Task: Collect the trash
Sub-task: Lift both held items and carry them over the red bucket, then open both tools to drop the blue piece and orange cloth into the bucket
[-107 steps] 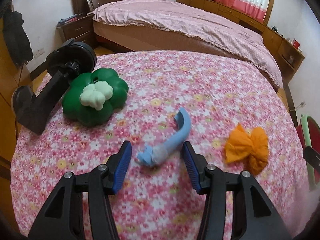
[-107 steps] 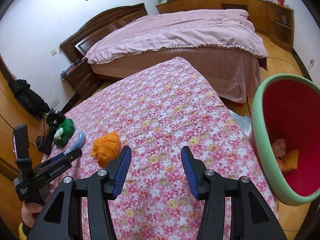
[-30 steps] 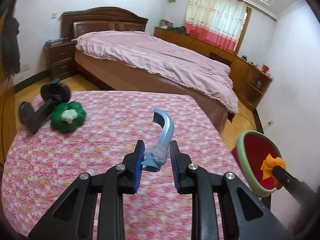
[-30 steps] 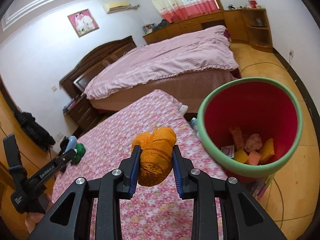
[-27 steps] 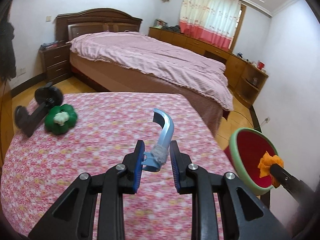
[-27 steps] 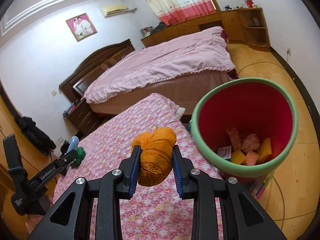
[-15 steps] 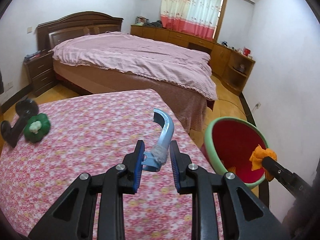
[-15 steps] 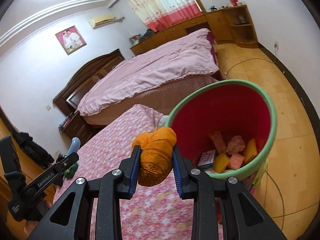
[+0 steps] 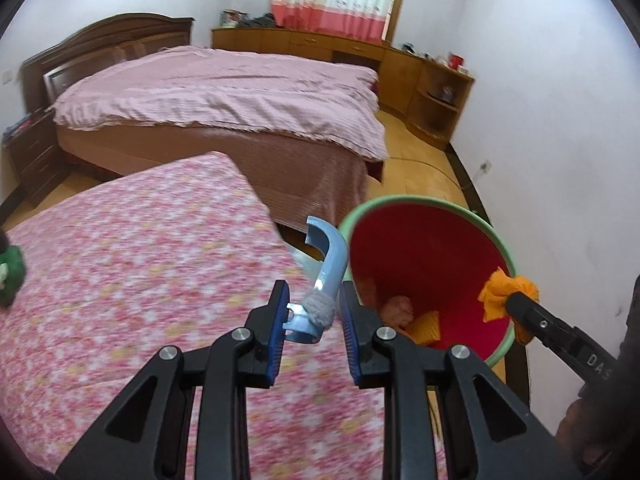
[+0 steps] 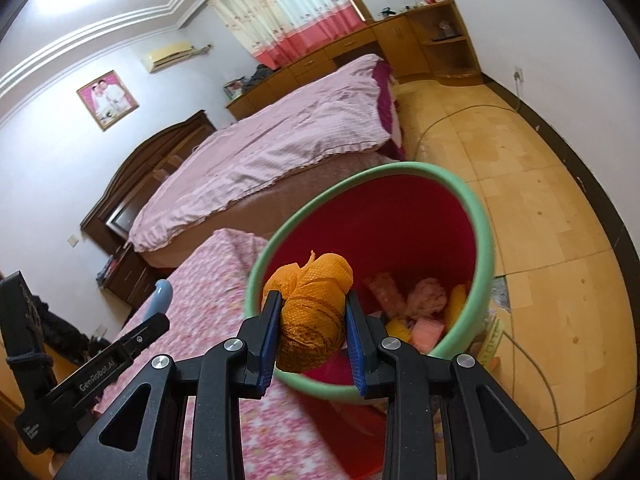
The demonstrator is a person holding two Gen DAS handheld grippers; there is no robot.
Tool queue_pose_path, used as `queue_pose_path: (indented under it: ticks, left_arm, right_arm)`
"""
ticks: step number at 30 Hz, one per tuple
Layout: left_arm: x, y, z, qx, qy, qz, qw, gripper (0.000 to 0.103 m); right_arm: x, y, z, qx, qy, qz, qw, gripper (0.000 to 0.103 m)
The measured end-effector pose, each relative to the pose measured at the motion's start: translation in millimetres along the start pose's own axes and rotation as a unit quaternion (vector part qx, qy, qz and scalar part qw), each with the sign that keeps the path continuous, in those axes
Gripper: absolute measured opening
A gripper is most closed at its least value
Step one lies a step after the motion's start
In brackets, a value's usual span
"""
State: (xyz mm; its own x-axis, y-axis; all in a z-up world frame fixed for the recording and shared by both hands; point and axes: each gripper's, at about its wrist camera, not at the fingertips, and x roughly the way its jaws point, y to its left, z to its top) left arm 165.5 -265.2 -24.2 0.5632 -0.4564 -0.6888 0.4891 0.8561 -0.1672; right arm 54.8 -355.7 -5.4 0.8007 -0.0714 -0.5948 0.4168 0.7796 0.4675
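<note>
Left gripper (image 9: 313, 317) was clamped on the grey-wrapped lower end of a curved blue piece (image 9: 328, 264); the piece rose up and forward from the pads, its hooked tip standing before the near rim of the bin (image 9: 498, 240). In that view the gripper hung over the right edge of the floral cloth (image 9: 132, 264), the bin just beside and below that edge. Right gripper (image 10: 311, 317) was closed on an orange mesh wad (image 10: 310, 312), both blue pads pressing its sides, the bunched top sticking out above them. Seen from the right wrist, the wad sat in front of the bin's mouth; the left wrist view placed it at the bin's far-right rim. Bin: green rim, red inside, standing on the wood floor (image 10: 540, 200), already holding pink and yellow scraps (image 10: 428, 300). A green toy (image 9: 10, 276) lay at the cloth's far left edge. Bed (image 9: 224, 92) behind the table; cloth blurred in both views
</note>
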Motion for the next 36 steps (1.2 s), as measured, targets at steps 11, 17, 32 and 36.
queue_pose_path:
  ticks: [11, 17, 32, 36]
  left_arm:
    - [47, -47, -1, 0.036, 0.039, -0.029, 0.9981, 0.025]
    - [59, -53, 0, 0.05, 0.046, -0.023, 0.9974, 0.025]
    - [51, -40, 0, 0.03, 0.041, -0.011, 0.9986, 0.043]
    - [38, -30, -3, 0.023, 0.037, -0.005, 0.999, 0.043]
  right_arm:
    - [17, -40, 3, 0.017, 0.005, -0.032, 0.999, 0.03]
    - [24, -48, 4, 0.02, 0.01, -0.033, 0.999, 0.032]
    - [30, -51, 1, 0.031, 0.028, -0.02, 0.999, 0.041]
    - [25, -45, 2, 0.025, 0.024, -0.017, 0.999, 0.049]
